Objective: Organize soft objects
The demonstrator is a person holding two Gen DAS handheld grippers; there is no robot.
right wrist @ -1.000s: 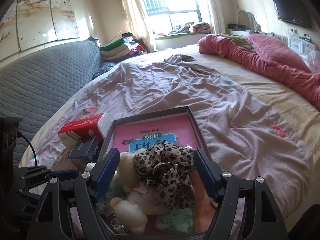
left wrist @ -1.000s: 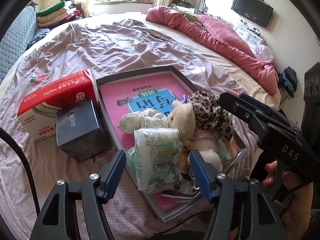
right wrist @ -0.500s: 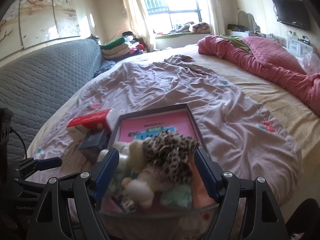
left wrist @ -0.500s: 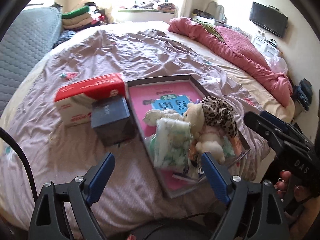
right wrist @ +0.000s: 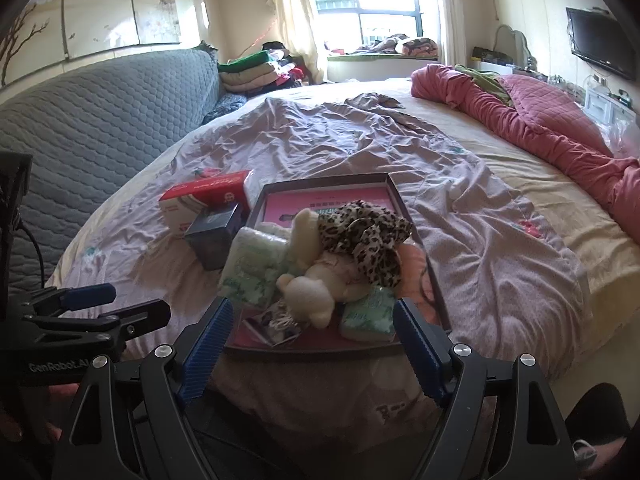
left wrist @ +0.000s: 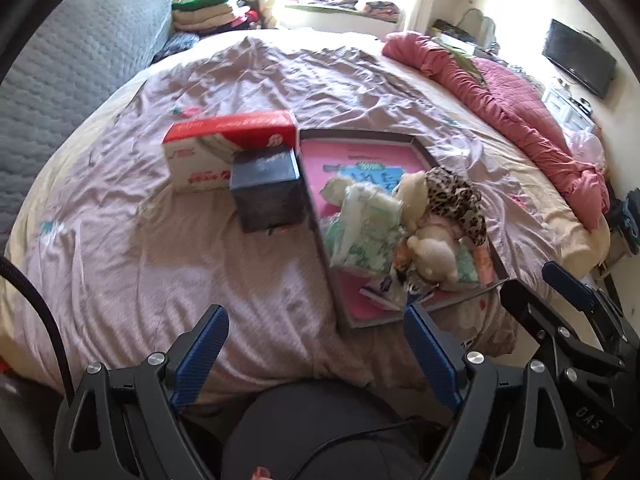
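A dark shallow box [left wrist: 362,133] [right wrist: 326,184] with a pink bottom lies on the bed near its front edge. In it are a cream plush bear [left wrist: 430,248] [right wrist: 316,284], a leopard-print cloth [left wrist: 452,200] [right wrist: 366,236], and green-and-white tissue packs [left wrist: 362,232] [right wrist: 250,268]. My left gripper [left wrist: 316,356] is open and empty, back from the bed's edge, left of the box. My right gripper [right wrist: 312,344] is open and empty, just in front of the box. Each gripper also shows in the other's view.
A red-and-white tissue box [left wrist: 228,148] [right wrist: 204,200] and a dark blue box [left wrist: 266,190] [right wrist: 214,232] sit left of the dark box. A pink quilt [right wrist: 532,120] lies at the right, a grey headboard [right wrist: 92,120] at the left. A round dark object [left wrist: 316,420] is below my left gripper.
Both grippers have pulled back from the box toward the bed's front edge. The objects in the box look smaller and have not moved.
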